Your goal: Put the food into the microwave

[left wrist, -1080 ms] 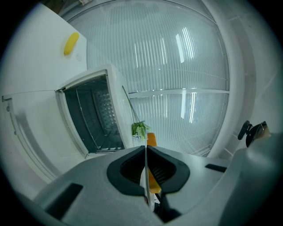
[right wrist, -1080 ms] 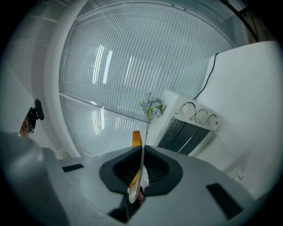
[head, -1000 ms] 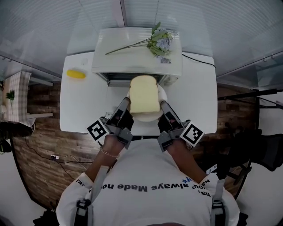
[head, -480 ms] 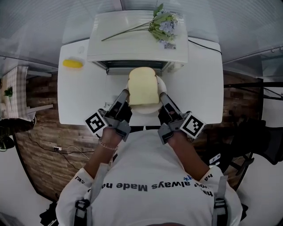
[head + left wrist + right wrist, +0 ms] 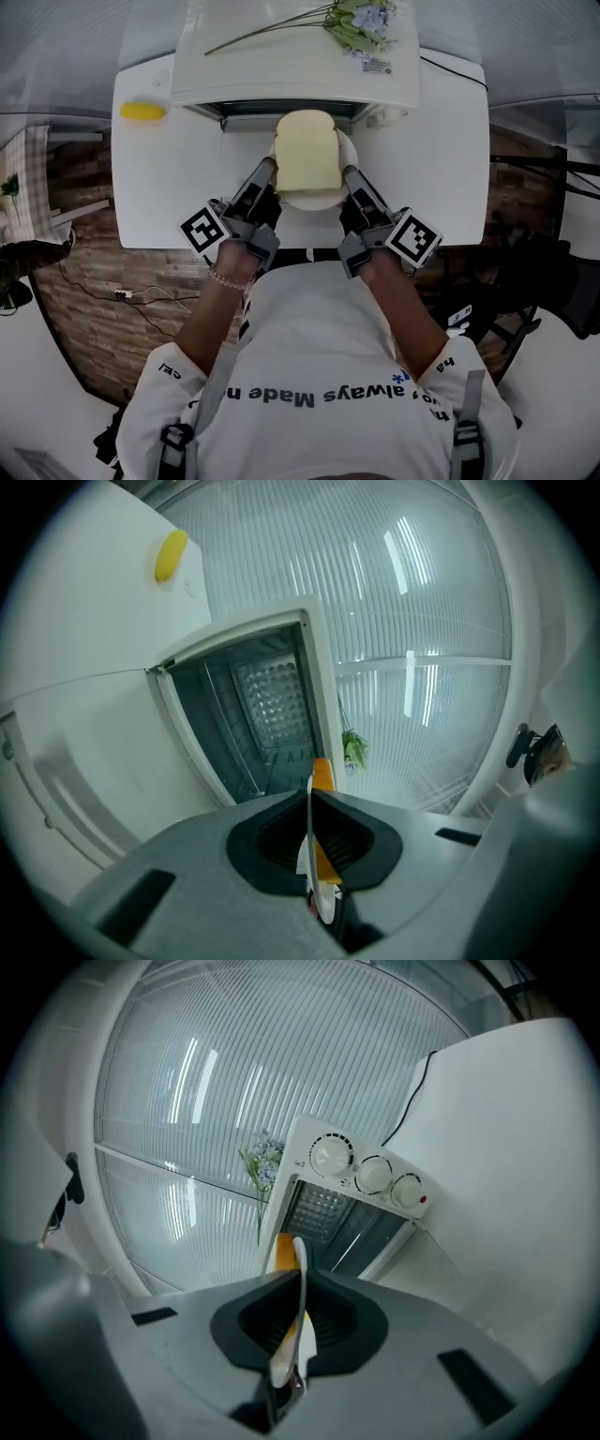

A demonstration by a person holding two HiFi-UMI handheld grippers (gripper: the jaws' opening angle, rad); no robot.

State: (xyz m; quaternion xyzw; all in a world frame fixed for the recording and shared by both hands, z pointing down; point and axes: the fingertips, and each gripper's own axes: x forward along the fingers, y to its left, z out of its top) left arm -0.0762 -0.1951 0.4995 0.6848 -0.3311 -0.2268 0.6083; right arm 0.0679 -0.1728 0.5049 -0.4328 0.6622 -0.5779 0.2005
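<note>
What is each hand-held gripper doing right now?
Left hand-held gripper: closed on the rim of the plate.
Right hand-held gripper: closed on the plate too.

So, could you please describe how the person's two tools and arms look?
Both the left tool and right tool are grey, with black ribbed pads; each carries a white cube with black square markers. The person wears a white short-sleeved T-shirt with dark print, grey shoulder straps and a bracelet on the left wrist.
</note>
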